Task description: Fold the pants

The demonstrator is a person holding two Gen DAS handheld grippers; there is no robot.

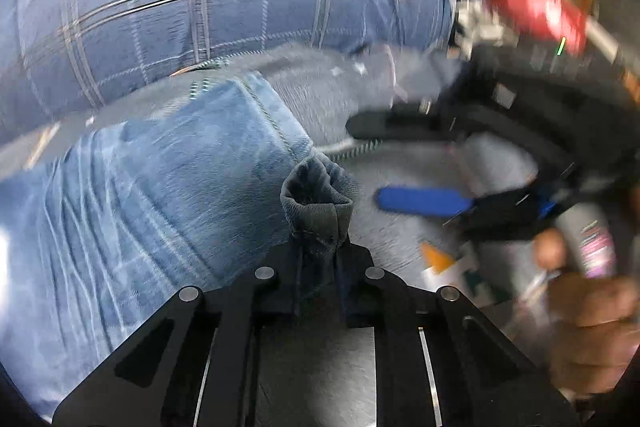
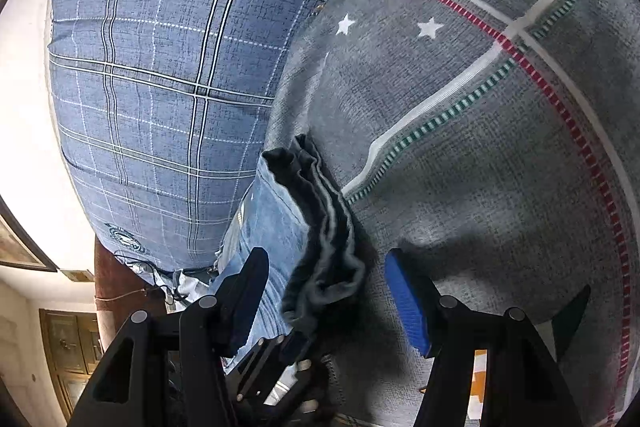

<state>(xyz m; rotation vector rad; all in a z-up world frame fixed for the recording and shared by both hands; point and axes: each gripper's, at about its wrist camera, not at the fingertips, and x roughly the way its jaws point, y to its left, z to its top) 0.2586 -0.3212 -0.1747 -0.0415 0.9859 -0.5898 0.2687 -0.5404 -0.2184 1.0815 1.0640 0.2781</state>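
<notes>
The pants are light blue jeans [image 1: 160, 195] lying on a grey bedspread [image 1: 320, 99]. My left gripper [image 1: 318, 259] is shut on a bunched hem of the jeans [image 1: 316, 203]. The view is blurred by motion. My right gripper [image 2: 328, 291] is open, its black finger [image 2: 248, 287] left and blue-padded finger [image 2: 408, 307] right of a dark folded edge of the jeans [image 2: 320, 227]. The right gripper also shows in the left wrist view [image 1: 404, 163], open, to the right of the hem.
A blue plaid pillow [image 2: 160, 67] lies beside the jeans. The grey bedspread [image 2: 480, 147] has stars and red and green stitched lines. A hand [image 1: 592, 307] and a red knob [image 1: 536, 3] show at the right. A wall and cabinet [image 2: 72, 347] are at lower left.
</notes>
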